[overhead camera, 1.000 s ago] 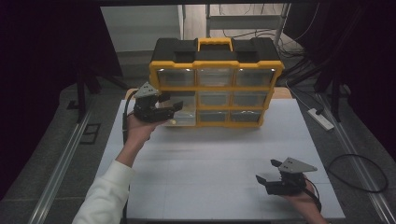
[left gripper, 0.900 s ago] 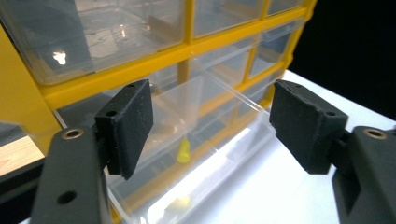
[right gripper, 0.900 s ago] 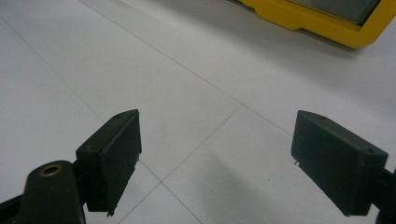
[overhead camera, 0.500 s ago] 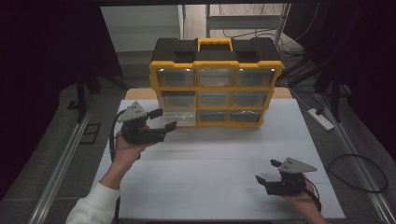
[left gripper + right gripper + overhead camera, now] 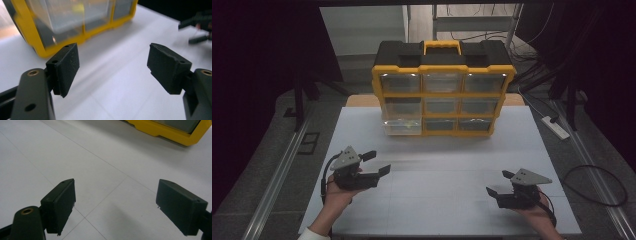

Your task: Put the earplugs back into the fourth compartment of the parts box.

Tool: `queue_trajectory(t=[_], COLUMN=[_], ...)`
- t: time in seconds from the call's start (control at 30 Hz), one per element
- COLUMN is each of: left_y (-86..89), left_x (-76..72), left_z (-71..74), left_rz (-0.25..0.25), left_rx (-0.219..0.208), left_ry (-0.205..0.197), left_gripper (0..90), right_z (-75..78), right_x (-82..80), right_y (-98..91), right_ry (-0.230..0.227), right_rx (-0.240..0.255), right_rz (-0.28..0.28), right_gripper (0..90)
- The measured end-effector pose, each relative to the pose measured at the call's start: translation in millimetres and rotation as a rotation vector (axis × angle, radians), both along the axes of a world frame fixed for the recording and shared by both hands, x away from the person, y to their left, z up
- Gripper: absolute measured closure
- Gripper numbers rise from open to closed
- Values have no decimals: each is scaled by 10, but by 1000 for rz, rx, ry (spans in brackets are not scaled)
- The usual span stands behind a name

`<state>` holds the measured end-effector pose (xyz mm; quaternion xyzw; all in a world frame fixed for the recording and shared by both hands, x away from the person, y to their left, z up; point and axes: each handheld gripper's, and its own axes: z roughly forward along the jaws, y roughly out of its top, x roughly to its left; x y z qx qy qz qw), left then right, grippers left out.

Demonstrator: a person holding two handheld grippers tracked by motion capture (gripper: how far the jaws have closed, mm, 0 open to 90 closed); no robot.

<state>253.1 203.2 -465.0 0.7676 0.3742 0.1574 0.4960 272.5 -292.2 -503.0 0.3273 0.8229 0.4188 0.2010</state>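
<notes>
Right now the organizer (image 5: 443, 90) stands upright at the far edge of the table (image 5: 452, 165), drawer fronts facing the person, long axis running left-right. Both grippers sit low at the near edge, well apart from it.

Left gripper (image 5: 377, 162) — jaws wide, have just been opening, nothing between the pads. It points forward and to the right, and the organizer lies ahead of it; in the left gripper view the yellow frame and clear drawer fronts are at upper left, blurred.

Right gripper (image 5: 498, 183) — jaws wide too, empty, pointing left across the table. In the right gripper view a corner of the yellow frame shows at top right.

Nearer hand: left, by a bit. The bottom-left drawer (image 5: 402, 126) lies almost straight ahead of it, so that's the likely drawer for the left gripper — my read.

Drawers: three rows of three, clear fronts. The bottom-left one sticks out slightly past the frame and has something pale yellow-green inside; can't tell what. Others look flush; contents too dim to call.

Next reach from the left would be forward, slightly right.
</notes>
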Motion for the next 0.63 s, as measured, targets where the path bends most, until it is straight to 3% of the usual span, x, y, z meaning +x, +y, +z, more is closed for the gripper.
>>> queue_trajectory(t=[0.13,0.27,0.43,0.63], left_y=[13,-19,-64,-72], left_x=[-46,-69,-74,-73], left_z=[-172,-251,-297,-342], left_rz=[21,3,-7,-11], left_rx=[20,45,76,83], left_ry=[12,23,23,34], left_gripper=[250,248,246,245], right_z=[-3,-1,3,2], right_x=[5,8,4,-2], right_y=[-8,-9,-18,-24], right_ry=[-3,-4,-9,-10], right_rx=[1,2,3,6], right_rz=[-4,-8,-10,-13], right_gripper=[169,169,169,169])
